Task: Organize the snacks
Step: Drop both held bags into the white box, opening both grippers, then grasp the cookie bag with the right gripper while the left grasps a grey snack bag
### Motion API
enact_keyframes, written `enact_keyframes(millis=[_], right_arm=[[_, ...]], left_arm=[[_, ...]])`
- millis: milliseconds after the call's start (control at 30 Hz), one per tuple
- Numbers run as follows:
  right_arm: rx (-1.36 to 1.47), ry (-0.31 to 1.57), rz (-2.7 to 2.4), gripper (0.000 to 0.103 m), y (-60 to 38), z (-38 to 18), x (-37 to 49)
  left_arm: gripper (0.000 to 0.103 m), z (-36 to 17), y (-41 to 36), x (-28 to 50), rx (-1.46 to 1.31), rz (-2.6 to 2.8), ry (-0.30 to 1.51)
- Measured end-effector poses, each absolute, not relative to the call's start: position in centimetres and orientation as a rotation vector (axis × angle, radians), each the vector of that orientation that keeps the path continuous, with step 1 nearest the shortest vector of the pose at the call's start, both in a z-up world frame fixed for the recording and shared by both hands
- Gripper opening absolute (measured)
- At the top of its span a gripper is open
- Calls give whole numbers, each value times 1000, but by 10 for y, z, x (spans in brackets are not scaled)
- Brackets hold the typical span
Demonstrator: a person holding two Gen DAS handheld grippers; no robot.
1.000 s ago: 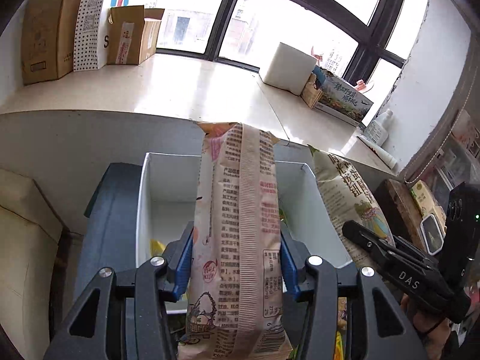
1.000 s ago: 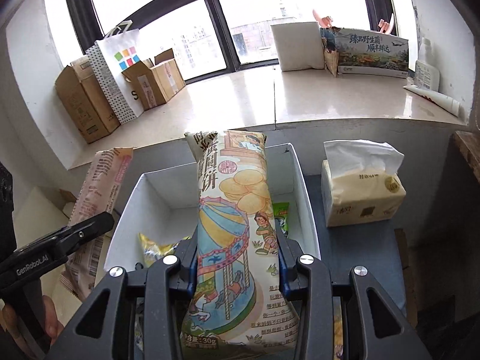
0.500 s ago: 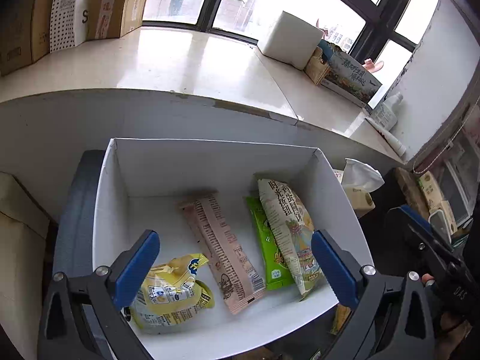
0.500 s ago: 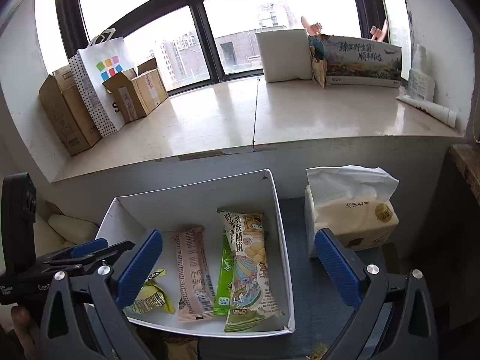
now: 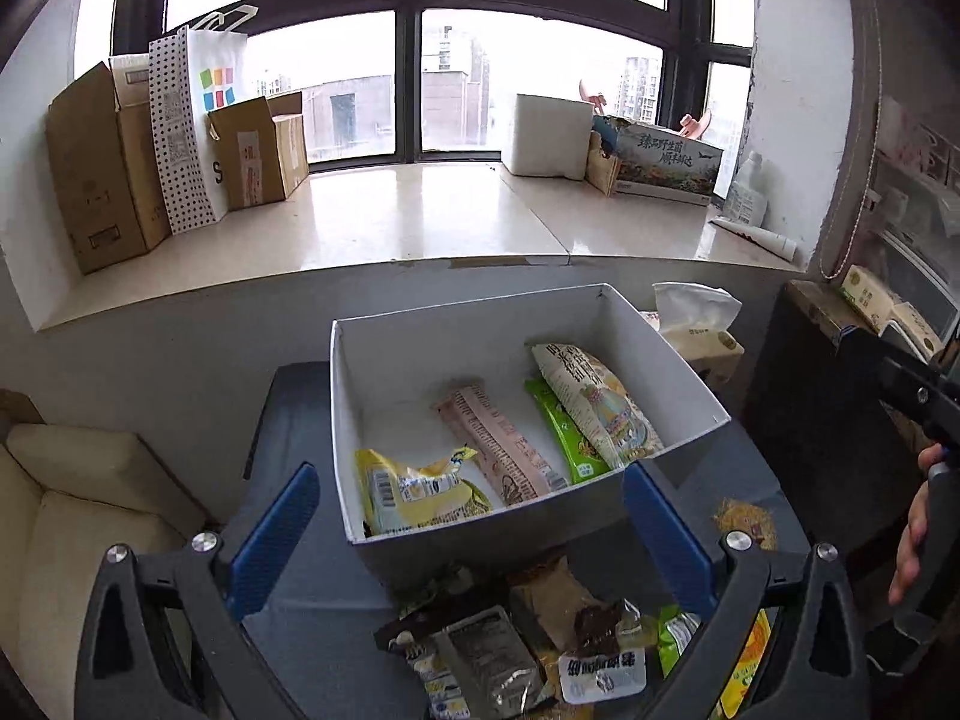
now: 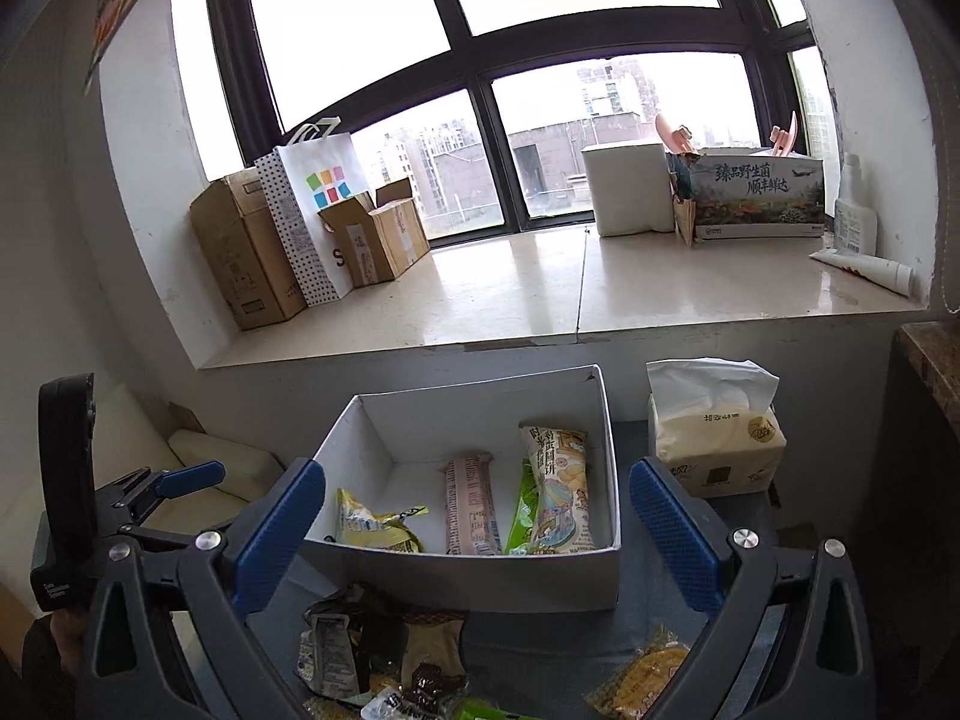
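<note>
Both the left gripper (image 5: 468, 534) and the right gripper (image 6: 477, 528) have jaws spread wide, holding nothing. At twelve o'clock, the white box (image 5: 480, 324) holds four snack packets.

**Two wrist views, one box**

Your left wrist camera looks down past its blue fingers (image 5: 273, 534) toward the white box (image 5: 480, 324) and window. Your right camera faces likewise, slightly farther back; both share the box (image 6: 456, 408).
</note>
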State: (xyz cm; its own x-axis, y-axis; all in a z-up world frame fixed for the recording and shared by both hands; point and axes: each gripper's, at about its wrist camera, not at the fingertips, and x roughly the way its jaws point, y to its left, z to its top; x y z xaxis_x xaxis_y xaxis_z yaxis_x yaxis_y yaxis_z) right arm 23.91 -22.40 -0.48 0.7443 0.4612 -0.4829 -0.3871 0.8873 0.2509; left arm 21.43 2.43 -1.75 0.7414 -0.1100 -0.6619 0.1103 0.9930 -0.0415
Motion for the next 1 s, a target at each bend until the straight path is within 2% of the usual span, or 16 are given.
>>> enact_keyframes(millis=[267,533,767,1000], right_arm=[[86,510,517,103,-252,-4,147],[19,631,383,103,-267,-83,98],[-17,826,197,103,-271,-142,128],[-32,869,151,103,-271,-161,189]], left_arm=[[103,-19,19,118,-15,-213,705],[103,-60,6,68,-54,-261,788],[103,-78,3,62,-73,-278,840],[103,-84,-8,60,-48,-306,859]])
